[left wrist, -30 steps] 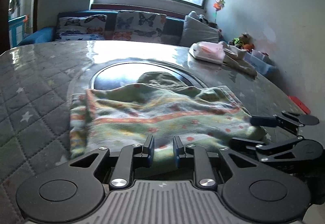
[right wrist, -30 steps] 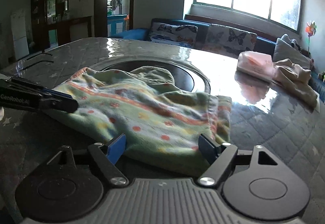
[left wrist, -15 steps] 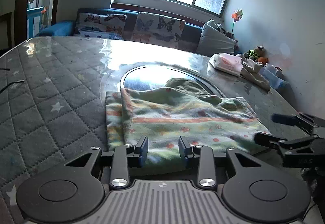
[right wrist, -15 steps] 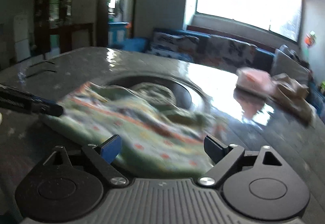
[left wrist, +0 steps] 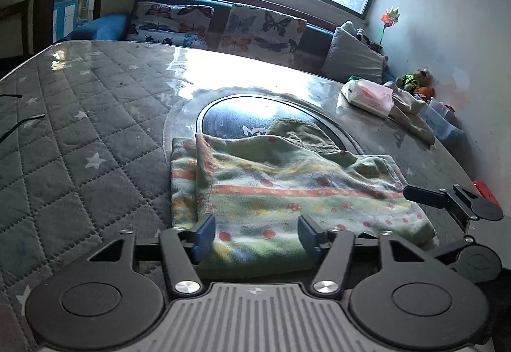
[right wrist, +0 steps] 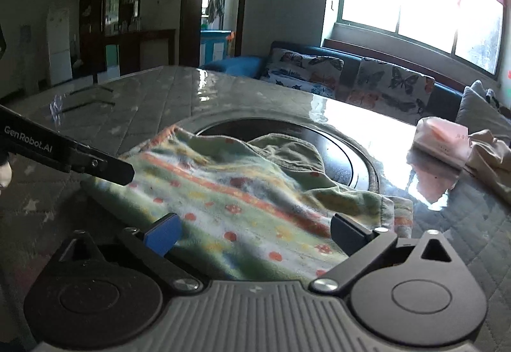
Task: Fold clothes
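Over the folded green garment (left wrist: 287, 189) on the table (left wrist: 80, 135), left wrist view: my left gripper (left wrist: 257, 235) is opening, cloth edge between its jaws, unpinched; a red item (left wrist: 485, 190) sits beyond the garment's right corner. Right wrist view: my right gripper (right wrist: 255, 232) is spreading too, released, and I read "GenRobot.AI" on the left tool's side at the garment's left.

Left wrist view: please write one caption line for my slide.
Left tongs opening above the near edge of a folded green patterned cloth on a quilted table; right tongs beside it.
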A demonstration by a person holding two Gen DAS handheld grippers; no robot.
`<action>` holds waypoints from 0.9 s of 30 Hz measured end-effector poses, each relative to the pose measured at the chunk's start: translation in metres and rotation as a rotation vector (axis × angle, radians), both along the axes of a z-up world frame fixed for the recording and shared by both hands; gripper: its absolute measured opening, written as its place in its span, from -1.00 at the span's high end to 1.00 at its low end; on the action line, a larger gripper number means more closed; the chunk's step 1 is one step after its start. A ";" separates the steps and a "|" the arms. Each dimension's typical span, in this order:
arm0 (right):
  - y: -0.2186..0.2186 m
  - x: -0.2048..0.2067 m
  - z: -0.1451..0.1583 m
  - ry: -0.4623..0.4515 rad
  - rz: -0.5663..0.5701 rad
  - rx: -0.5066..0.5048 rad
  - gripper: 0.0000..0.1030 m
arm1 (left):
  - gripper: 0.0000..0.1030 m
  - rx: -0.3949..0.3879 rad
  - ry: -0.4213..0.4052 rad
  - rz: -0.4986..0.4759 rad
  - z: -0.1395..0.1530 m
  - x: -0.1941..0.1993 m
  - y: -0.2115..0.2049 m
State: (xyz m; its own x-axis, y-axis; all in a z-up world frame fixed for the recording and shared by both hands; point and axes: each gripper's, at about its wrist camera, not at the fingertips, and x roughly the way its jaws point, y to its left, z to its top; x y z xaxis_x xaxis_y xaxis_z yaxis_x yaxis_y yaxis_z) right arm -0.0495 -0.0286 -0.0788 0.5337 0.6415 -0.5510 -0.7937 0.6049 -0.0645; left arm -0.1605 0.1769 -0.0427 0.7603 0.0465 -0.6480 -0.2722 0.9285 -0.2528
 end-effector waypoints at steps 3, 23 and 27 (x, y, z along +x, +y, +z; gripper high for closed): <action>-0.002 0.007 -0.007 0.053 0.004 -0.004 -1.00 | -0.46 0.014 0.014 0.010 0.003 0.003 -0.003; 0.004 0.089 0.010 0.254 0.011 0.063 -1.00 | -0.51 0.082 0.009 0.034 0.017 0.031 0.019; 0.001 0.108 -0.003 0.294 -0.054 0.044 -1.00 | -0.32 0.085 0.021 0.017 0.015 0.044 0.025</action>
State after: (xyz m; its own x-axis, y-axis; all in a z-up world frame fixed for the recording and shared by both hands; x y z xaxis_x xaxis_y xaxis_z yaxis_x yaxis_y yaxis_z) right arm 0.0583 -0.0279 -0.0816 0.3896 0.6432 -0.6592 -0.7412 0.6438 0.1901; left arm -0.1164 0.2017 -0.0280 0.7455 0.1149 -0.6566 -0.2927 0.9414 -0.1676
